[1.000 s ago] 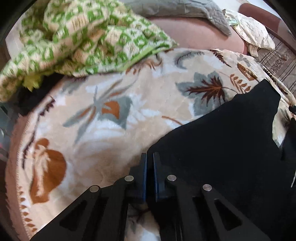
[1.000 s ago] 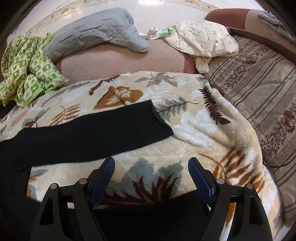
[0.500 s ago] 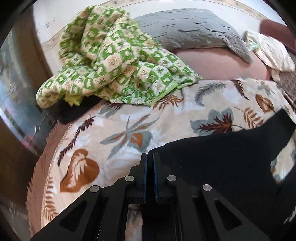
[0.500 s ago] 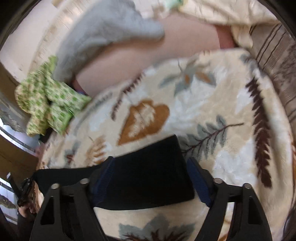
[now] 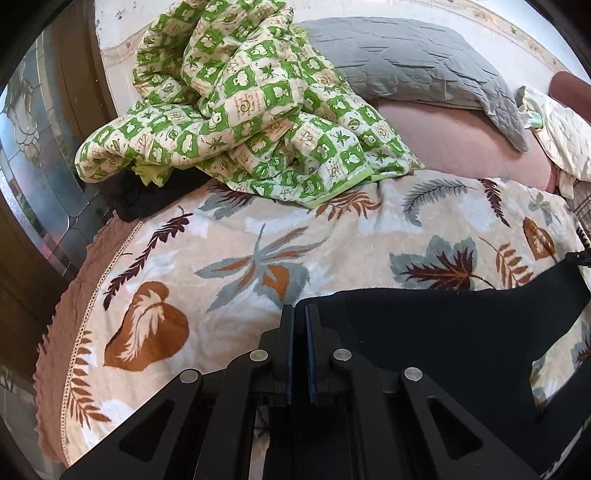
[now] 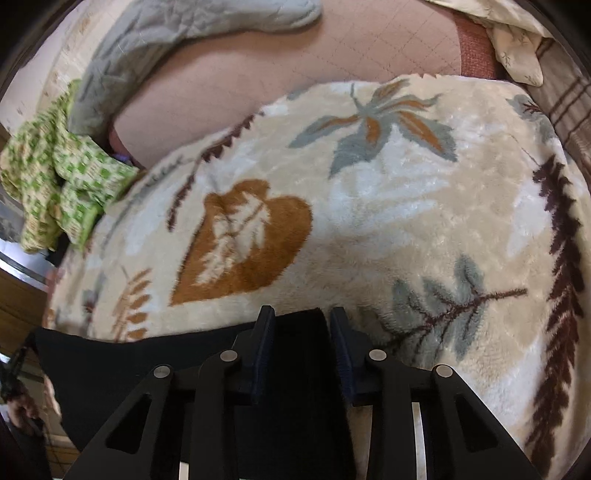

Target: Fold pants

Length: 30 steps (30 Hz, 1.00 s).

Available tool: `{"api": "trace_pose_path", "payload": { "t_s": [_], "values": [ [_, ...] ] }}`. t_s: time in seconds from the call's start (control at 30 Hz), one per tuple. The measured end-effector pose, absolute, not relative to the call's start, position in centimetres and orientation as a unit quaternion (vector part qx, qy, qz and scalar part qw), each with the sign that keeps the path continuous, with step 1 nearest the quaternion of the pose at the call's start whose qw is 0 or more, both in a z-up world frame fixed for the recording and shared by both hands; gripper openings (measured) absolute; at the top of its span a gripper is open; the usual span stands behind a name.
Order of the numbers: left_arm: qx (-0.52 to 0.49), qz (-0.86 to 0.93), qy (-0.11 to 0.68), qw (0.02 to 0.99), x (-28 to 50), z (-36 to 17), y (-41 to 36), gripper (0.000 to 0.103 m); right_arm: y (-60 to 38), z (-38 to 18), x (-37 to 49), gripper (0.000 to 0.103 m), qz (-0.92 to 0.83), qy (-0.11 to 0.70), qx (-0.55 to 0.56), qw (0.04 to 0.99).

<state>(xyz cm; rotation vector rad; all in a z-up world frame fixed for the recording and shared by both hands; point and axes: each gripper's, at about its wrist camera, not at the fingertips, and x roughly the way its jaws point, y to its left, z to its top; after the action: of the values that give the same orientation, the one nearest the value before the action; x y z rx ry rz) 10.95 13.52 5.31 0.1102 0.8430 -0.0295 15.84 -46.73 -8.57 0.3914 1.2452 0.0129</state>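
Black pants (image 5: 443,332) are spread over the near part of a leaf-patterned blanket (image 5: 258,258), one end pinched in the nearly closed fingers of the left gripper (image 5: 299,321). The other end (image 6: 299,332) is seen between the partly closed fingers of the right gripper (image 6: 302,321), though contact cannot be confirmed. Farther back, a green checked quilt (image 5: 251,110) and a grey pillow (image 5: 406,62) are seen at the blanket's far edge.

- Left wrist view: low over the leaf-print blanket's (image 5: 332,236) left edge, facing the green checked quilt (image 5: 243,110).
- Right wrist view: closer, steeper over the blanket's middle; both share quilt, grey pillow (image 6: 177,33).
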Motion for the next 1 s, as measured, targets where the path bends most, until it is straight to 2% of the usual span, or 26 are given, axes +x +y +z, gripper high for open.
{"api": "trace_pose_path", "payload": {
  "t_s": [0.03,0.23,0.5,0.7,0.83,0.93,0.97,1.0],
  "values": [
    [0.057,-0.014,0.409,0.911,11.1,5.3,13.4,0.004,-46.7,-8.3,15.7,0.005,0.011,0.576,0.182,0.797],
    [0.078,-0.018,0.384,0.920,9.7,5.6,12.6,0.004,-47.1,-3.6,12.8,0.005,0.028,0.521,0.148,0.840],
    [0.130,-0.018,0.315,0.940,0.7,5.8,11.5,0.004,-46.6,1.7,2.6,0.004,0.064,0.453,0.127,0.880],
    [0.100,-0.040,0.305,0.946,-8.0,4.1,13.5,0.004,-44.4,2.0,-7.0,0.004,0.104,0.451,0.100,0.881],
    [0.030,-0.060,0.339,0.939,-13.3,1.6,16.0,0.006,-43.6,-0.1,-12.0,0.007,0.093,0.467,0.067,0.877],
    [-0.057,-0.076,0.386,0.918,-14.9,-0.4,18.9,0.016,-43.6,-1.2,-14.5,0.017,0.072,0.473,0.061,0.876],
    [-0.088,-0.070,0.394,0.912,-15.3,-0.7,20.0,0.031,-43.7,-1.1,-15.1,0.021,0.070,0.471,0.066,0.877],
    [-0.127,-0.059,0.401,0.905,-16.0,-1.1,21.3,0.042,-43.6,-1.0,-15.5,0.031,0.068,0.466,0.069,0.879]
  ]
}}
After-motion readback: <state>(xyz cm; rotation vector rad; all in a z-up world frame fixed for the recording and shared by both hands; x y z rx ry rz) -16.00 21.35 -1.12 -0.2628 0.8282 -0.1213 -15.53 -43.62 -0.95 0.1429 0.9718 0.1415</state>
